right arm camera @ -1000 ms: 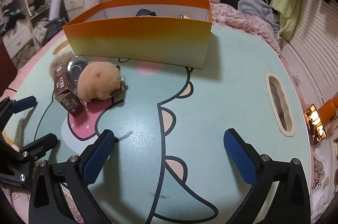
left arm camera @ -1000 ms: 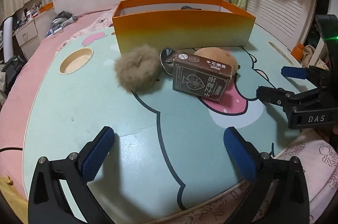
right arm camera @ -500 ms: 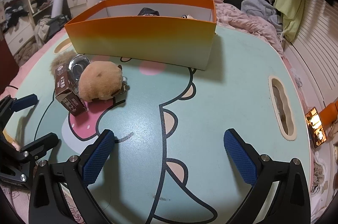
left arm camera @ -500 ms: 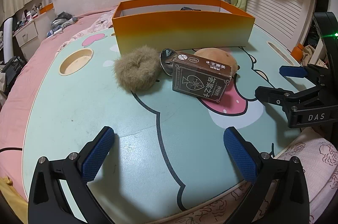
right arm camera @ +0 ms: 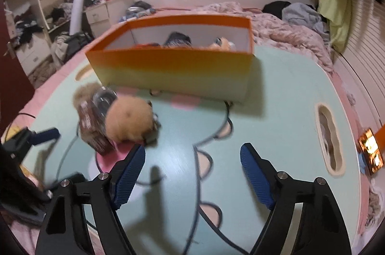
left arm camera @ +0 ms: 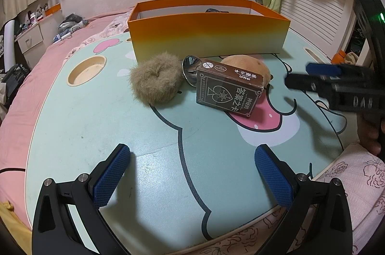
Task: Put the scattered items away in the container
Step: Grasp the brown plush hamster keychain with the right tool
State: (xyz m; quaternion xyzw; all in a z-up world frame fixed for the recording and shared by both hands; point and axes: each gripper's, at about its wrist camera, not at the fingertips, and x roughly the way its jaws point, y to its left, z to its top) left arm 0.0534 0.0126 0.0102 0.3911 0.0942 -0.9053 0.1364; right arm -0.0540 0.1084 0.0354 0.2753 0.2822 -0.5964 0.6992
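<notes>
Bedroom clutter ringed a mint cartoon-print table [left arm camera: 101,130] laid over pink bedding; we took the orange box [left arm camera: 209,36] as our landmark. It sat at the table's far side and already held a few small items (seen in the right wrist view, too blurred to ID).

Loose items lay just in front of the box's near wall: fuzzy tan scrunchie [left arm camera: 155,79], shiny metal piece [left arm camera: 190,67], brown card pack [left arm camera: 228,89], w/ a tan plush [right arm camera: 130,119] touching the pack's far side.

Left gripper [left arm camera: 190,173]: jaws wide apart, nothing btwn them, well short of the cluster. Right gripper [right arm camera: 192,173]: jaws closing, nothing btwn the pads, pointing at bare table beside the plush.

Our read of the step: right gripper going for the plush. To do it well we judged it should centre the pads on the plush body, squeeze mid-height (soft, will compress), then lift clear of the box rim before release.

In the way: pack leans against the plush, so it could get dragged or tipped. Left gripper sat near the pack side; crowding risk if both went in.
</notes>
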